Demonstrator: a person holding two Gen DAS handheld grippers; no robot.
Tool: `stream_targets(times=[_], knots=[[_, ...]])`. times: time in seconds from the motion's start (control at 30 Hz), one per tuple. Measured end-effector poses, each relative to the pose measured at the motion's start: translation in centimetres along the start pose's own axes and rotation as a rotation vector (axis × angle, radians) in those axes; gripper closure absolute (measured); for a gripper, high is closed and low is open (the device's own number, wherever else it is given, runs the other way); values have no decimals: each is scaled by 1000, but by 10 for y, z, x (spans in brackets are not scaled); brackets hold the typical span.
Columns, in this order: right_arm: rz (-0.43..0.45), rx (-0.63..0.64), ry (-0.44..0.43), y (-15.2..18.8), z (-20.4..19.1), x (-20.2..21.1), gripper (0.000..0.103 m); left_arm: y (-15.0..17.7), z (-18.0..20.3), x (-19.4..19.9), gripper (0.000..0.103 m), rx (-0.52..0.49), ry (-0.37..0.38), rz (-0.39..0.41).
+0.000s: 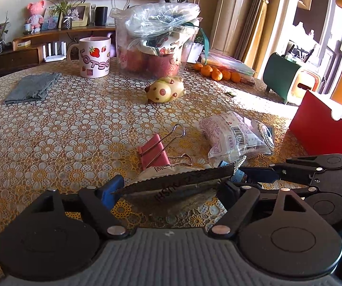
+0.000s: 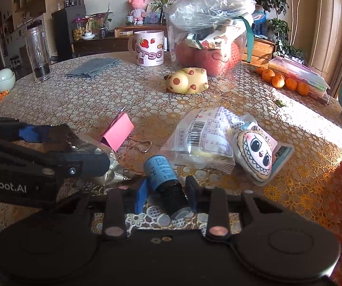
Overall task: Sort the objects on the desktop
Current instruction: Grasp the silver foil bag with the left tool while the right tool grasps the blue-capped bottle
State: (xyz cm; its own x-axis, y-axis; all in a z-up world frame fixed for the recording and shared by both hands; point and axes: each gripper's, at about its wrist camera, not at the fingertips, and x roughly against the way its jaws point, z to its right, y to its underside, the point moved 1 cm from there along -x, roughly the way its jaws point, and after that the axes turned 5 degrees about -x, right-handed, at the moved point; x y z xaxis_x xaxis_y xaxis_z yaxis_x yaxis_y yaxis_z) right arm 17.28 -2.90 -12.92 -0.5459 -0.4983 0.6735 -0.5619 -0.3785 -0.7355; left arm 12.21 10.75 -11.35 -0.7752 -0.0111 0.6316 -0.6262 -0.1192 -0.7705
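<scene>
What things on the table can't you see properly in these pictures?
- Silver foil snack packet: its far part is hidden behind its own dark edge in the left wrist view, and the left gripper covers much of it in the right wrist view.
- Blue-labelled black battery: label print too small to read.
- Red box: cut off by the frame edge in both views.
- Clear plastic bag: creased plastic blurs its contents.

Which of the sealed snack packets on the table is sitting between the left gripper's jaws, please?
The silver foil packet with the serrated dark edge sits between them; the clear barcode-printed packet lies apart, beside the pink binder clip.
</scene>
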Motion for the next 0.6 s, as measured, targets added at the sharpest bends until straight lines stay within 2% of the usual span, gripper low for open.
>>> stream_targets(times=[0.23,0.6], knots=[[-7,-22,24,3,-3,6,77,0,2,2,25,-2,-12,-8],[-22,-119,85,29,20,41,77,6,16,15,27,12,22,-28]])
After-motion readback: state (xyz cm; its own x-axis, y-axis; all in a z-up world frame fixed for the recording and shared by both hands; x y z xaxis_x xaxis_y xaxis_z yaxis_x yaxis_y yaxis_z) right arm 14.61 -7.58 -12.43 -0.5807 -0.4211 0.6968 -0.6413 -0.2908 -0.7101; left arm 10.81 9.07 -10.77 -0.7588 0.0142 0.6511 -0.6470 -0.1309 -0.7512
